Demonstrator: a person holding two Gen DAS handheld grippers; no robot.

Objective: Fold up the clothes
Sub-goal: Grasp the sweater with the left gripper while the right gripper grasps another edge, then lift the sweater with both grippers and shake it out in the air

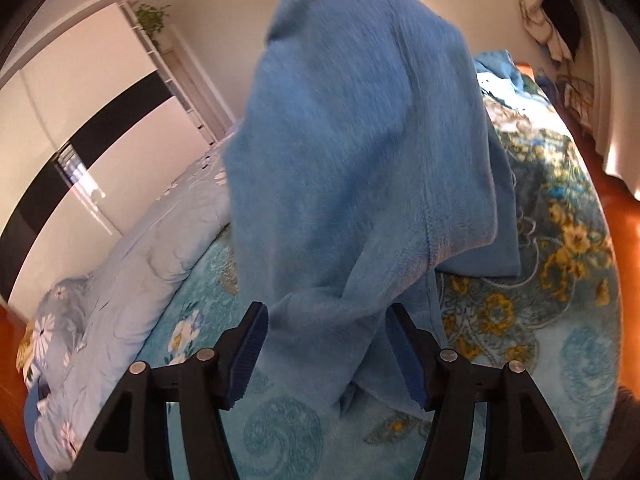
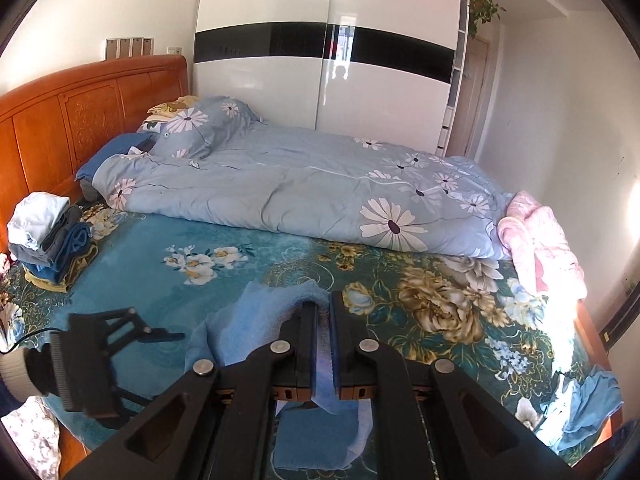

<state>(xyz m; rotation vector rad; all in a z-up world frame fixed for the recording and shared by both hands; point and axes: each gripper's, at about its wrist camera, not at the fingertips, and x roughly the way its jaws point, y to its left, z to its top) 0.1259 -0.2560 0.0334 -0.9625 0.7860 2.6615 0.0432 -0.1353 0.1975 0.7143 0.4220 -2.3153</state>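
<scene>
A light blue fleece garment (image 1: 360, 160) hangs from above and trails down onto the floral bed cover (image 1: 540, 280). Its lower folds lie between the fingers of my left gripper (image 1: 328, 356), which stands open, its pads not pressing on the fabric. In the right wrist view my right gripper (image 2: 325, 344) is shut on an edge of the same blue garment (image 2: 260, 312), held up above the bed; more of it hangs below the fingers. The left gripper (image 2: 160, 332) shows low at the left in that view, a little above the cover.
A daisy-print quilt (image 2: 300, 188) lies along the far side of the bed. A stack of folded clothes (image 2: 52, 236) sits by the wooden headboard (image 2: 80, 120). A pink garment (image 2: 540, 240) and another blue cloth (image 2: 592, 408) lie at the right edge. A white wardrobe (image 2: 328, 80) stands behind.
</scene>
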